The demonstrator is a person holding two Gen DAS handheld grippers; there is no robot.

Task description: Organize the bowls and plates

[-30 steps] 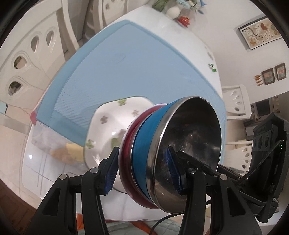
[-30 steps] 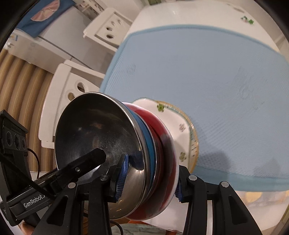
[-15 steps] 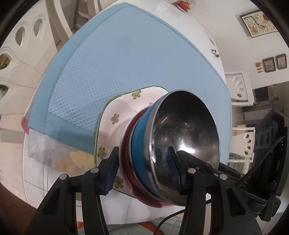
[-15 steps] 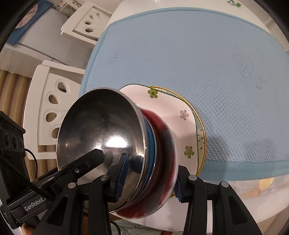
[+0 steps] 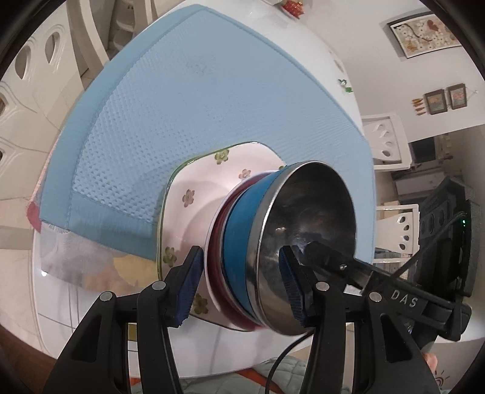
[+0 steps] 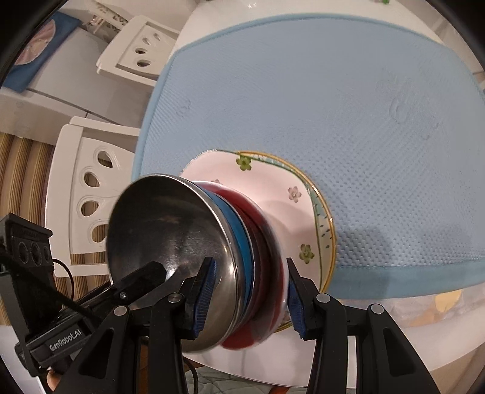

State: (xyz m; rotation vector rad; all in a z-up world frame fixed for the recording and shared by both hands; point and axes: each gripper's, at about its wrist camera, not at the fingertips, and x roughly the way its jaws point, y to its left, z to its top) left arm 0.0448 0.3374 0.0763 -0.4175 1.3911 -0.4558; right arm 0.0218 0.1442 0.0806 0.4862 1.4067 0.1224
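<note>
A nested stack of a steel bowl (image 5: 315, 218), a blue bowl (image 5: 242, 239) and a red bowl (image 5: 216, 230) sits low over a white floral square plate (image 5: 200, 194) on the blue mat (image 5: 188, 100). My left gripper (image 5: 239, 288) is shut on the stack's near rim. My right gripper (image 6: 248, 300) is shut on the opposite rim of the same steel bowl (image 6: 166, 230), blue bowl (image 6: 239, 230) and red bowl (image 6: 260, 230). In the right wrist view a second, gold-rimmed plate (image 6: 326, 224) lies under the floral plate (image 6: 272, 185). Contact between stack and plate is hidden.
The mat lies on a white table (image 5: 330, 60) whose front edge (image 5: 100, 306) is just below the plates. White chairs (image 6: 88, 169) stand beside the table. Small items (image 5: 292, 4) sit at the far end. Pictures (image 5: 424, 33) hang on the wall.
Both grippers have brought the bowl stack down and forward, from tilted above the table to low over the floral plate. Their hold on the stack is unchanged.
</note>
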